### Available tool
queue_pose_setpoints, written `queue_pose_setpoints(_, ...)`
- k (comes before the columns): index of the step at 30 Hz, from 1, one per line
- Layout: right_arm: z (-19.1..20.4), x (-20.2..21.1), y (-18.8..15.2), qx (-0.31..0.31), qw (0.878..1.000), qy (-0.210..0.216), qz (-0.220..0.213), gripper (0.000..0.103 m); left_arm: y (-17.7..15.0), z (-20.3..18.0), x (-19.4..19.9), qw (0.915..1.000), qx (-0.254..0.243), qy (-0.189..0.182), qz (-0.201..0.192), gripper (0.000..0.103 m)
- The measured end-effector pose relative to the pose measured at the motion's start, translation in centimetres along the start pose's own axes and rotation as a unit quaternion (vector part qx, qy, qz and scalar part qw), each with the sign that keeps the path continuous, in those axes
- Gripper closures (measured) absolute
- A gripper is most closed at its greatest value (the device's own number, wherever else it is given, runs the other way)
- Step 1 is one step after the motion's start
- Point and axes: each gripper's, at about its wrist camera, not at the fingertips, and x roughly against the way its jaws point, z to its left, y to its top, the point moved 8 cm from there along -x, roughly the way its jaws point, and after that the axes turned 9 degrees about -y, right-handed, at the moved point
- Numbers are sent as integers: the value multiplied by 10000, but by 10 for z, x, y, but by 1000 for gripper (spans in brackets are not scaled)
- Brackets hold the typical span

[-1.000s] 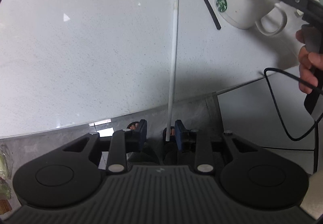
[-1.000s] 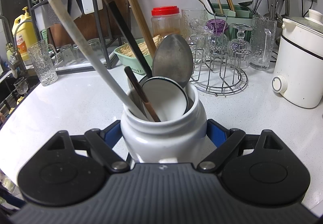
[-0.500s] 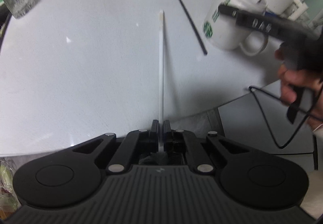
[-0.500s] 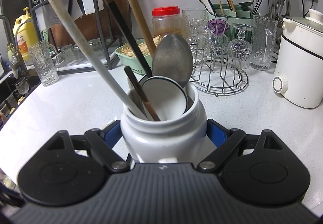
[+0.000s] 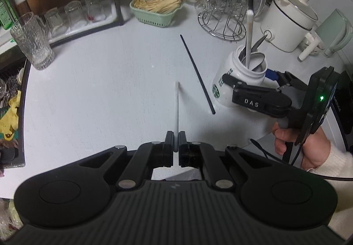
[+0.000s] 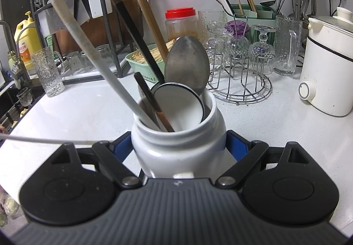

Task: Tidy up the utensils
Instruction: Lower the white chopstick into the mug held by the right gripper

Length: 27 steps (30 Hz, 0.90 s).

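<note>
The white chopstick (image 5: 177, 110) has been lifted, pinched by the left gripper (image 5: 176, 142); the mug (image 6: 178, 145) is clamped by the right gripper (image 6: 176, 145); 1 thin grip could pivot.

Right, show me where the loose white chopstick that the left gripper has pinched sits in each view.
Left wrist view: the white chopstick runs up the picture's middle from the shut left gripper.
Right wrist view: it enters as a thin line from the left edge, level with the white ceramic mug.
Shared landmark: that mug, at right in the left wrist view.
</note>
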Motion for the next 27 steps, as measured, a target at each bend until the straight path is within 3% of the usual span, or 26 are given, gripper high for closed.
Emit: queue_pose_setpoints(27, -1, -2, -1, -46, 9999, 120, -3, 11, 45, -20, 37, 9986, -154, 54, -499, 99)
